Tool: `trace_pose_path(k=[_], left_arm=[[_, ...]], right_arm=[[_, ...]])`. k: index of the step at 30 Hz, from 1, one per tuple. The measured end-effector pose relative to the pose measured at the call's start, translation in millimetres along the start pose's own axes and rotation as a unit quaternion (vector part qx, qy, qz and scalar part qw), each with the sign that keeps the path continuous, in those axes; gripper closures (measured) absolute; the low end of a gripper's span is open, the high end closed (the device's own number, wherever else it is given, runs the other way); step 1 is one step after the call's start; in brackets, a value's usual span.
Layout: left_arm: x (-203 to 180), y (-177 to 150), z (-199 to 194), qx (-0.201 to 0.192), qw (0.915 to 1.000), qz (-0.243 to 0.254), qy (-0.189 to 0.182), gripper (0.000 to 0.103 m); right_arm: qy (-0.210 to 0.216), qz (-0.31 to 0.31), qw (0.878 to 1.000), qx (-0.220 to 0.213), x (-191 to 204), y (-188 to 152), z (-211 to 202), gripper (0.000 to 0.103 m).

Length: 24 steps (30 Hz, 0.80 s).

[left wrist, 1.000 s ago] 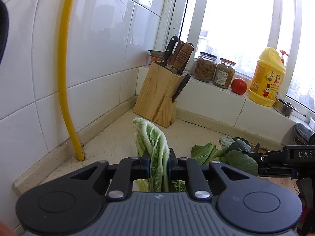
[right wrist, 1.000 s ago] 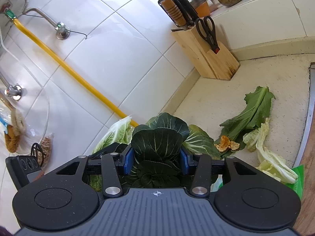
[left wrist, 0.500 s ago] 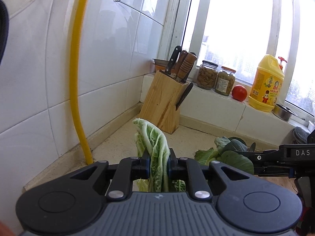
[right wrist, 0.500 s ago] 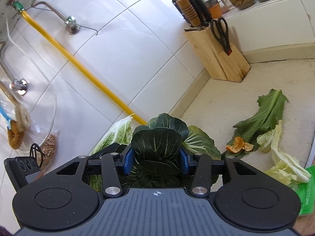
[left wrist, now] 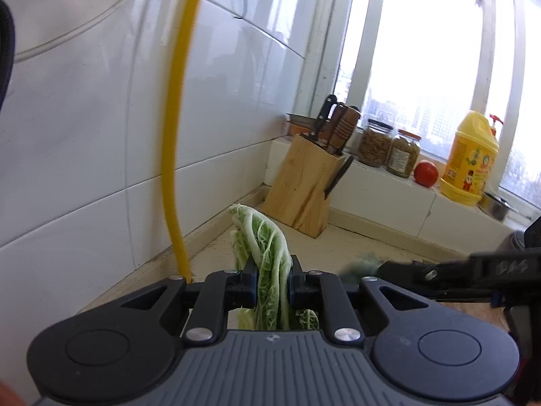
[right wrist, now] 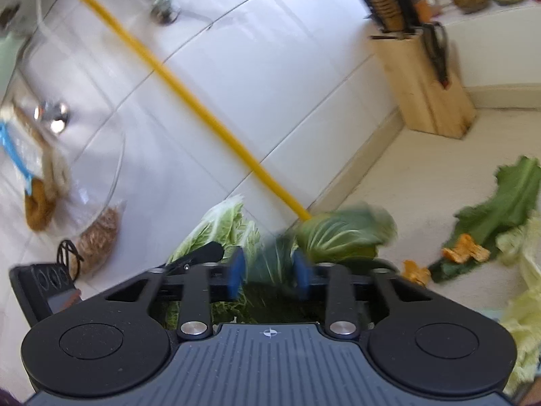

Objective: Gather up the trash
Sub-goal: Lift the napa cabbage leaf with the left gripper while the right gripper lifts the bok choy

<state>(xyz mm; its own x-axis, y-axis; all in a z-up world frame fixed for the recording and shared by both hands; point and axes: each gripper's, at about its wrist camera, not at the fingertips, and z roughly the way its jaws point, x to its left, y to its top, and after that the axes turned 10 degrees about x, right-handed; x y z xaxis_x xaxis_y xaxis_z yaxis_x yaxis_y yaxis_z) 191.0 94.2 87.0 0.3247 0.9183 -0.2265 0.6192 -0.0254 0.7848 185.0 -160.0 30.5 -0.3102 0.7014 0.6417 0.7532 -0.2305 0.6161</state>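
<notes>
Both grippers have risen from the counter (right wrist: pixel 422 176) since a second ago, each carrying leaves. Left gripper (left wrist: pixel 272 279) is clamped on a pale cabbage leaf (left wrist: pixel 262 243) standing upright between its fingers. Right gripper (right wrist: pixel 268 272), blurred by motion, appears closed on a dark leaf bunch (right wrist: pixel 341 233). More scraps (right wrist: pixel 500 209) and orange peel (right wrist: pixel 465 248) lie on the counter to the right. Keeping both grips firm and level until over the bin should stop the floppy leaves slipping out.
</notes>
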Motion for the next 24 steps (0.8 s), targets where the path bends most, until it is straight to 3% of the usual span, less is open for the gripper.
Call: trace_pose_path(k=[2, 4, 5, 7, 9, 12, 16, 18, 24], left_arm=[[3.3, -0.3, 18.6, -0.01, 0.9996, -0.019, -0.019, 0.088], [6.9, -4.4, 54.9, 0.0, 0.999, -0.02, -0.04, 0.088], [10.2, -10.8, 72.1, 0.007, 0.9984, -0.028, -0.049, 0.088], [23.2, -30.4, 93.2, 0.022, 0.9964, -0.065, -0.05, 0.089], [39.5, -41.6, 96.1, 0.035, 0.9931, -0.099, -0.054, 0.089], [52.4, -32.5, 86.4, 0.035, 0.994, -0.099, -0.03, 0.089], [52.5, -16.9, 71.3, 0.026, 0.9964, -0.081, -0.002, 0.089], [52.2, -15.6, 67.1, 0.027, 0.9964, -0.08, 0.003, 0.089], [50.9, -24.5, 67.3, 0.038, 0.9954, -0.087, 0.014, 0.089]], right_arm=[[-0.048, -0.051, 0.998, 0.004, 3.4, 5.9, 23.5, 0.082], [-0.109, -0.04, 0.993, 0.018, -16.4, 14.9, 48.5, 0.082], [-0.119, -0.034, 0.992, 0.027, -25.7, 15.6, 54.3, 0.081], [-0.127, -0.06, 0.99, 0.026, -24.1, -0.1, 50.8, 0.072], [-0.121, -0.063, 0.99, 0.036, -20.7, -20.9, 47.7, 0.034], [-0.133, -0.089, 0.985, 0.067, -18.4, -30.2, 58.1, 0.03], [-0.1, -0.063, 0.989, 0.085, -29.2, -16.8, 78.6, 0.017], [-0.112, -0.066, 0.987, 0.09, -29.6, -16.0, 93.0, 0.011], [-0.135, -0.095, 0.975, 0.145, -36.4, -18.4, 136.3, 0.011]])
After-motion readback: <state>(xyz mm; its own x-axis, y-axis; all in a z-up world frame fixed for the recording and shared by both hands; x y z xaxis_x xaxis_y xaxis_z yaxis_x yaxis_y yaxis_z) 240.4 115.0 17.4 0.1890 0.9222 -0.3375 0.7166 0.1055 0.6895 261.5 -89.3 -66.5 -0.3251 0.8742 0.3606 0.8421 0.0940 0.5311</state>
